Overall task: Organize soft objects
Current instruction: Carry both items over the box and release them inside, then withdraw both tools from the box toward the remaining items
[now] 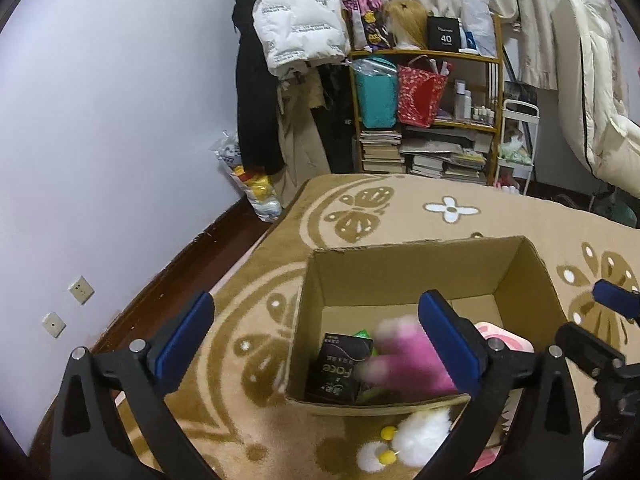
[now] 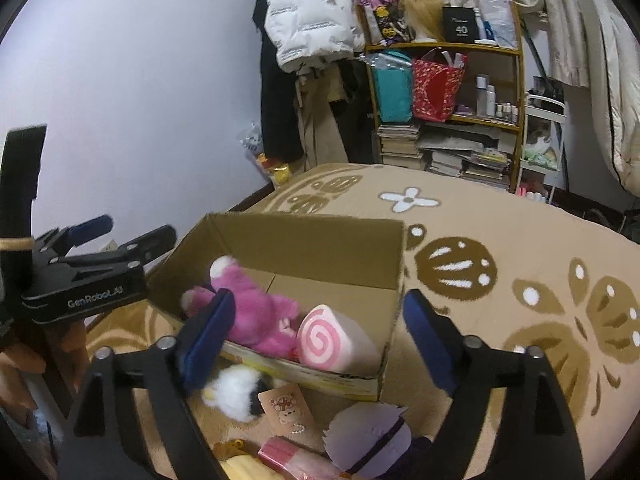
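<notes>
An open cardboard box stands on the patterned rug. Inside it lie a pink plush toy, blurred in the left wrist view, a pink swirl roll cushion and a black pack. My left gripper is open over the box's near left corner, holding nothing. My right gripper is open above the box's near edge, its pads clear of the toys. A white fluffy plush and a purple-haired doll lie on the rug in front of the box.
A tag card and a pink packet lie by the doll. At the back stand a crowded shelf with bags and books, hanging coats and a white chair. The wall runs along the left; the rug extends right.
</notes>
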The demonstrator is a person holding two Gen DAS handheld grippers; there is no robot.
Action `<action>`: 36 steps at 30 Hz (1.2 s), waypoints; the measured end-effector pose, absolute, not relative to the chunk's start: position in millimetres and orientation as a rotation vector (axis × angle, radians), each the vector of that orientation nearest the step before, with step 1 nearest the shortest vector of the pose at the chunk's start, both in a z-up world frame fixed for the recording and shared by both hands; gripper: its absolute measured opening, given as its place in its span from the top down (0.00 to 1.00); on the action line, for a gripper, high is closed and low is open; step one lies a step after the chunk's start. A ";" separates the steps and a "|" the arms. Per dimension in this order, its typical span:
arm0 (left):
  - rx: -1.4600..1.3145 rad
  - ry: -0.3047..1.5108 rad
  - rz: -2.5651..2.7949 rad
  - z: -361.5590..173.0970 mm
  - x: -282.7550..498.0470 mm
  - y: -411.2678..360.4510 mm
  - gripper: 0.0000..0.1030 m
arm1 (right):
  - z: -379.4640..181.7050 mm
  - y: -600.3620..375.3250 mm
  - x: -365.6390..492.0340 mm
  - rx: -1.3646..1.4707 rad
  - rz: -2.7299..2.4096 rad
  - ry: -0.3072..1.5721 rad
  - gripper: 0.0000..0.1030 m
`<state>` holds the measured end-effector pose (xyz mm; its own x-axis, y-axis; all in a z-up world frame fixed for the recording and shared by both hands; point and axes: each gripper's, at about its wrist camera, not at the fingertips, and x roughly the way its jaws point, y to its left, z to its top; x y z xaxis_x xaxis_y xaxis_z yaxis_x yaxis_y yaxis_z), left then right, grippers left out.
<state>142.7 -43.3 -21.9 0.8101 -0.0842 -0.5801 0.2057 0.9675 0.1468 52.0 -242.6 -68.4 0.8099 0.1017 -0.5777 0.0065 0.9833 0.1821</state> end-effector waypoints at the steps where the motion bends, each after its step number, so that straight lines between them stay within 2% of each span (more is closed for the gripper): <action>1: 0.211 0.603 -0.154 -20.6 141.6 -42.6 0.01 | -67.5 -244.4 51.6 0.185 0.049 0.625 0.08; 5: 0.214 0.585 -0.136 -14.6 135.5 -39.0 0.01 | -67.0 -251.7 50.1 0.211 0.033 0.629 0.07; 9: 0.206 0.595 -0.130 -12.1 130.5 -33.9 0.01 | -68.2 -255.1 48.0 0.215 0.019 0.638 0.01; 27: 0.081 0.647 -0.121 -3.7 111.1 -0.5 0.01 | -72.6 -254.8 21.8 0.189 -0.032 0.696 0.01; 36: 0.085 0.756 -0.175 -13.0 100.1 0.1 0.01 | -76.9 -253.5 13.2 0.200 -0.028 0.725 0.01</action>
